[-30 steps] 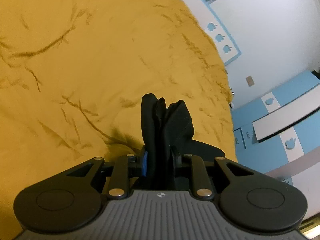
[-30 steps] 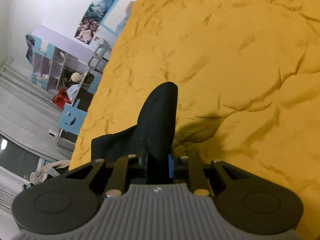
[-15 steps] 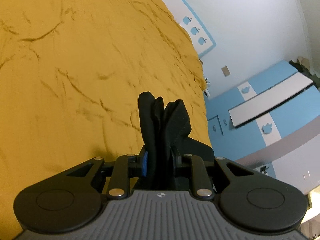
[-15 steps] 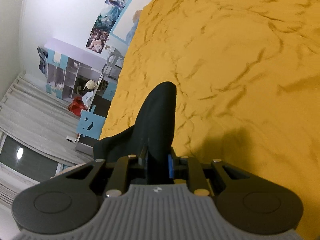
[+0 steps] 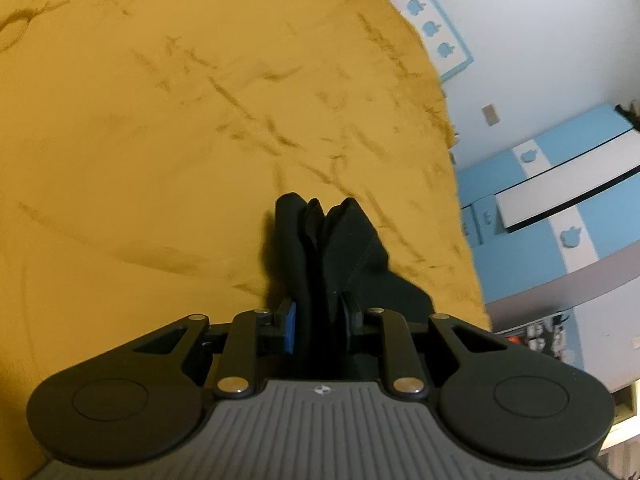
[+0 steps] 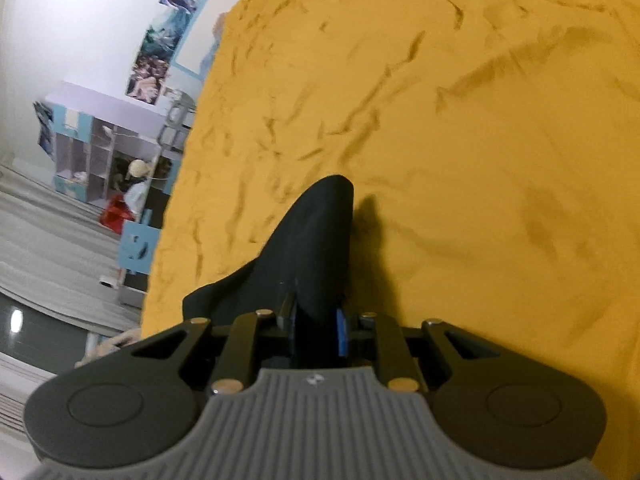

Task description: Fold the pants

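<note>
Black pants (image 5: 340, 248) bunch up in thick folds between the pads of my left gripper (image 5: 318, 316), which is shut on them above the yellow bedspread (image 5: 180, 140). More of the cloth trails off to the lower right. In the right wrist view, another part of the black pants (image 6: 316, 248) rises in a rounded fold out of my right gripper (image 6: 316, 332), which is shut on it. Cloth hangs away to the lower left there. The rest of the garment is hidden below both grippers.
The wrinkled yellow bedspread (image 6: 460, 140) fills most of both views. Its edge runs beside a white wall and blue cabinets (image 5: 560, 208) in the left wrist view. A shelf unit (image 6: 104, 152), posters and a grey floor lie past the bed's other edge.
Both grippers have moved across the bed and come lower, so the bedspread looks closer and slightly blurred. The grip on the black pants is the same in both.
</note>
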